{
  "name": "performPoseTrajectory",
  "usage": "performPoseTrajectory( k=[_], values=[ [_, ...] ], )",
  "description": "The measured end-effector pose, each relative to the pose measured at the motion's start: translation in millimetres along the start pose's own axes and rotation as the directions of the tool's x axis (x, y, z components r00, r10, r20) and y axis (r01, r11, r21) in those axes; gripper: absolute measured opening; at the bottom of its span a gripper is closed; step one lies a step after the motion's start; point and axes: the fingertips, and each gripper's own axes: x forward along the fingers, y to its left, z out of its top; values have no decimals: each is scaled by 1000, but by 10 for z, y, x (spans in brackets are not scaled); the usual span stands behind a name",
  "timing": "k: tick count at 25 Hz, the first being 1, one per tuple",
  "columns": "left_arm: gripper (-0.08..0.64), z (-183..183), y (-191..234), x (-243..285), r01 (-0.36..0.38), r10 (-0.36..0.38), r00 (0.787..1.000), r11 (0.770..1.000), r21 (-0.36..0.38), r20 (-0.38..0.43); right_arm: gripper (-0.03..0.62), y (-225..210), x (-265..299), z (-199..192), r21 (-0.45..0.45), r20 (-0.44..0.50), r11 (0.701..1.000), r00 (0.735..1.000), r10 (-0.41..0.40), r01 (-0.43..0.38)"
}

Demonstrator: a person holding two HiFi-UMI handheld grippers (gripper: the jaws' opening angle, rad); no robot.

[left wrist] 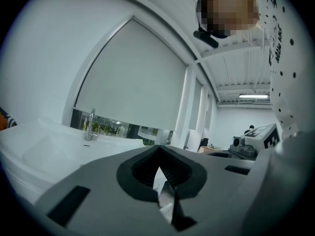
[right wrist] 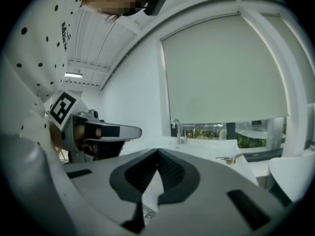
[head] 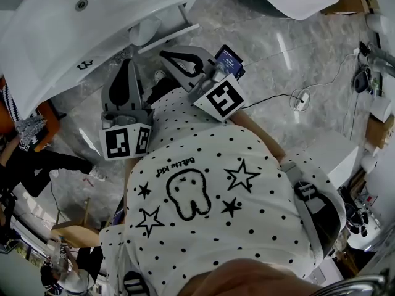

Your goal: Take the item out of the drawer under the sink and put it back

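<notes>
At the lower centre, nearest, one white shirt [head: 203, 165] is seen, dotted black and printed with four stars. Before it two grey hard-plastic grippers are held: the left hand-held gripper [head: 128, 65] and the right hand-held gripper [head: 170, 55]. Both are clenched on nothing, with their ribbed pads [right wrist: 170, 170] met at the tips. Beyond them, at the upper left, one smooth white sink [head: 55, 48] with one chrome tap [right wrist: 177, 129] is seen above a marbled floor [head: 296, 54]. The drawer and its item are shown in no view, so their place cannot be told.
</notes>
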Motion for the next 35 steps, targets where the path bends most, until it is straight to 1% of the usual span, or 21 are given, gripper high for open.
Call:
performPoseTrajectory(
  k=[9,12,14,18,24,35],
  values=[
    [5,-22,12,-3,6,-6,1000,1000,1,-22,12,-37,8,27,16,5,1000,1000,-11,11],
    [5,-13,20,-5,-16,16,1000,1000,-11,-8,12,-87,-31,23,29,1,999,1000,-15,15],
    [5,-8,49,-21,-34,34,999,999,-9,-8,12,-91,-17,24,14,-5,1000,1000,1,-1],
    [5,-54,100,-31,-36,36,999,999,-11,-32,12,-47,9,54,-17,5,1000,1000,8,-8],
    [5,-57,183,-60,-63,63,997,998,-15,-38,12,-12,57,87,-5,20,1000,1000,11,-11],
    [5,-32,132,-43,-53,53,998,999,7,-32,12,-22,81,87,-13,9,1000,1000,17,-17]
  ],
)
